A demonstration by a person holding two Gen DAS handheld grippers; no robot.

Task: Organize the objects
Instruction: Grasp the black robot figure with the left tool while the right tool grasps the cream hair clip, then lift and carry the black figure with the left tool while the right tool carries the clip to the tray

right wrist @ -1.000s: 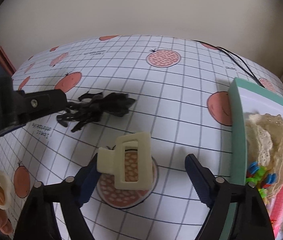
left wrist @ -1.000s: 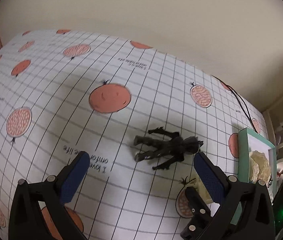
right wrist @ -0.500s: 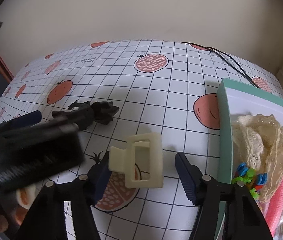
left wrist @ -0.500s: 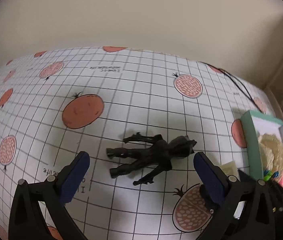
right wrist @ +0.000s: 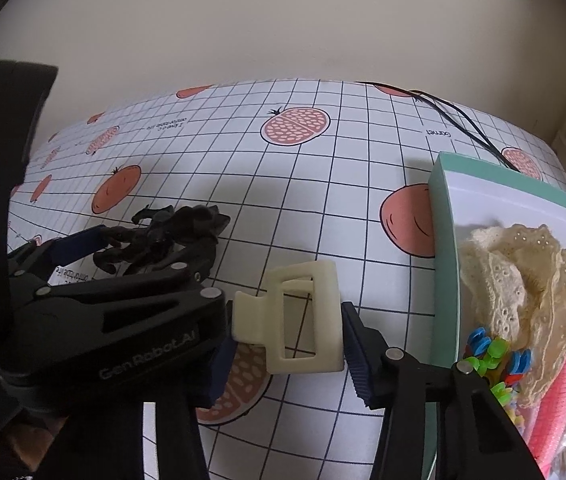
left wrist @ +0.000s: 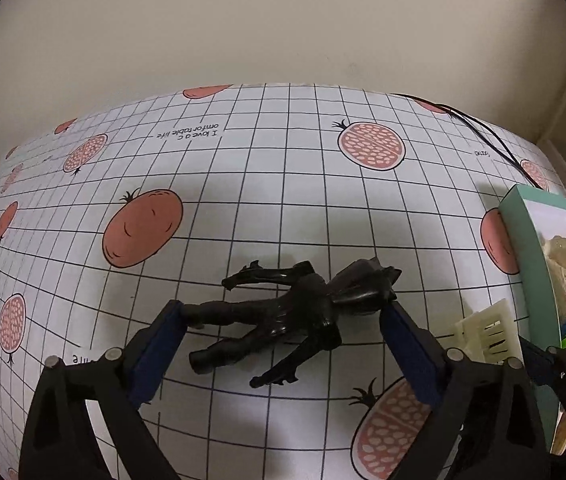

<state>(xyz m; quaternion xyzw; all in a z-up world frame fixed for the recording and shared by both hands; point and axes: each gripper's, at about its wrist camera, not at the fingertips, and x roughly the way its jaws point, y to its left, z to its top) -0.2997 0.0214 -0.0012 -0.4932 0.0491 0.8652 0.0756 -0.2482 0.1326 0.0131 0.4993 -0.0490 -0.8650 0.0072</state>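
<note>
Left wrist view shows the left claw (left wrist: 283,312) spread around a black figure (left wrist: 295,312) lying on the desk (left wrist: 283,184); right wrist view shows the right claw (right wrist: 287,340) clamped on a cream hair clip (right wrist: 299,320) beside the box (right wrist: 443,240).

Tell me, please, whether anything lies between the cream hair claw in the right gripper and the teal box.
Nothing visible does. The cream hair claw sits between the right gripper fingers, and only bare tablecloth separates it from the teal box. The left gripper is on the opposite side.
</note>
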